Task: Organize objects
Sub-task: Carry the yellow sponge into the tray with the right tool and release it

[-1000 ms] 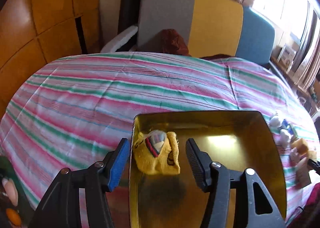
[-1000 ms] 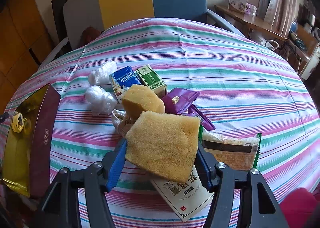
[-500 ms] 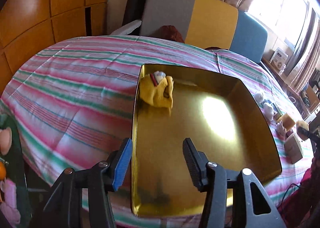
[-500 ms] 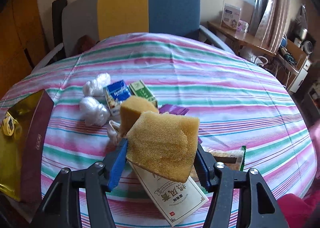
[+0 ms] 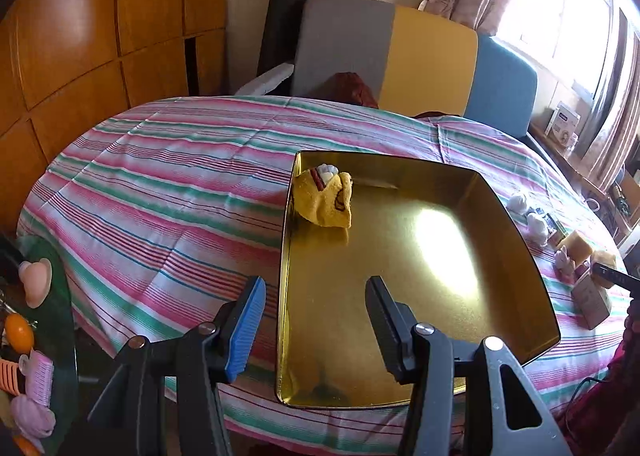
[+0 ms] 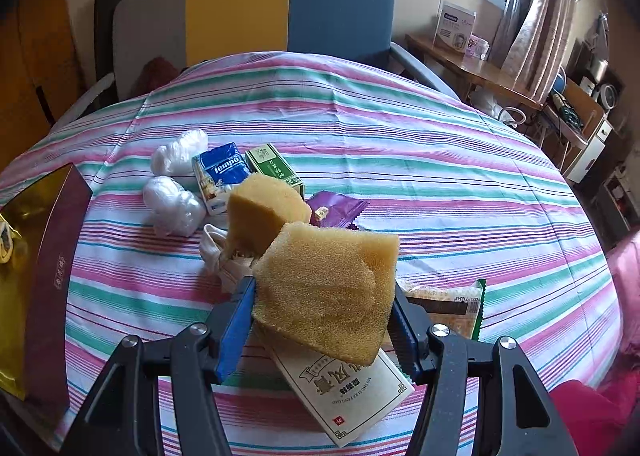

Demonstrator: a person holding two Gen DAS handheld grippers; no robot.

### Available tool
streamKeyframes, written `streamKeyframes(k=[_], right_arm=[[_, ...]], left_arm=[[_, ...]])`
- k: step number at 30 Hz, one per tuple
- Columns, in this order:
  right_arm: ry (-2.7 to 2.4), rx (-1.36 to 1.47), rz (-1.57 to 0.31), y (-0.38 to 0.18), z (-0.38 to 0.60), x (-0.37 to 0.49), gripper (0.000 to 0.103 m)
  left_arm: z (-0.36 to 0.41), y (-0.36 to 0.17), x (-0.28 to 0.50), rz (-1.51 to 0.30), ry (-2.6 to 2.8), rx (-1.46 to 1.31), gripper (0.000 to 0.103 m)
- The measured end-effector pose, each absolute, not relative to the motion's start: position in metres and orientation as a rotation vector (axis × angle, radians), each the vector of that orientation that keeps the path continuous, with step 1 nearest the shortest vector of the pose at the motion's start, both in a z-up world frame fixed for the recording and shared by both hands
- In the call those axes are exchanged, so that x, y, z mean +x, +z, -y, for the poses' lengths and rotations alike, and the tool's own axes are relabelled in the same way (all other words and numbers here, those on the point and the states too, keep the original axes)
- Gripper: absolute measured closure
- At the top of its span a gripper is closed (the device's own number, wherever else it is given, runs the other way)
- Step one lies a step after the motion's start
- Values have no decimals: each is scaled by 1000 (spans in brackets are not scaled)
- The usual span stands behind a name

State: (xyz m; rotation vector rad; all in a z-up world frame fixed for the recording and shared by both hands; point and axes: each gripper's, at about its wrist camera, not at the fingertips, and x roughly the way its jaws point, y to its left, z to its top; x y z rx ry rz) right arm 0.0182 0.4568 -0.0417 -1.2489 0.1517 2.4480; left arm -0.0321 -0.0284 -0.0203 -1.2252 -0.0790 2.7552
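**Sponge clamped in right gripper, left gripper empty over tin**

Right gripper point(image 6: 322, 308) is clamped on a tan sponge point(image 6: 328, 288); both pads press into its sides and the sponge is lifted clear of the striped tablecloth point(image 6: 400, 160). Below it lie a white printed box point(image 6: 352, 388) and a snack packet point(image 6: 448, 304). Further back sit a second sponge point(image 6: 264, 212), a blue tissue pack point(image 6: 220, 176), a green box point(image 6: 276, 168), a purple wrapper point(image 6: 334, 210) and two clear plastic bundles point(image 6: 172, 206) — all resting on the cloth.

Left gripper point(image 5: 314, 320) has its jaws apart with nothing between them; they have just been closing partway. It hangs over the near left edge of the gold tin point(image 5: 512, 216), the blue pad outside the wall and the black pad over the floor. A yellow cloth item point(image 5: 326, 202) lies in the tin's far left corner — touching the wall. The tin also shows at the left edge of the right wrist view, well apart from the lifted sponge.
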Motion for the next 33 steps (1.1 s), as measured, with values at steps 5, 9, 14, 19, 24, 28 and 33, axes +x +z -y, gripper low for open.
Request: streamKeyframes(k=[5, 9, 14, 19, 24, 28, 33], right_arm=[[2443, -1246, -154, -41, -457, 18, 41], [2446, -1216, -168, -35, -457, 21, 41], [2508, -1136, -194, -12, -441, 26, 41], [2643, -1105, -153, 13, -398, 16, 41], [2807, -1114, -121, 32, -344, 0, 41], [2947, -1196, -126, 36, -292, -14, 41], [3091, -1426, -115, 19, -211, -44, 40]], left_arm=[[23, -21, -28, 72, 2737, -1226, 50], [19, -20, -26, 59, 2737, -1216, 50], [19, -18, -25, 51, 2743, -1204, 50], [20, -19, -25, 58, 2735, -1211, 50], [24, -25, -28, 84, 2718, -1245, 50], [40, -25, -28, 94, 2742, -1265, 50], [73, -21, -27, 169, 2817, -1271, 50]])
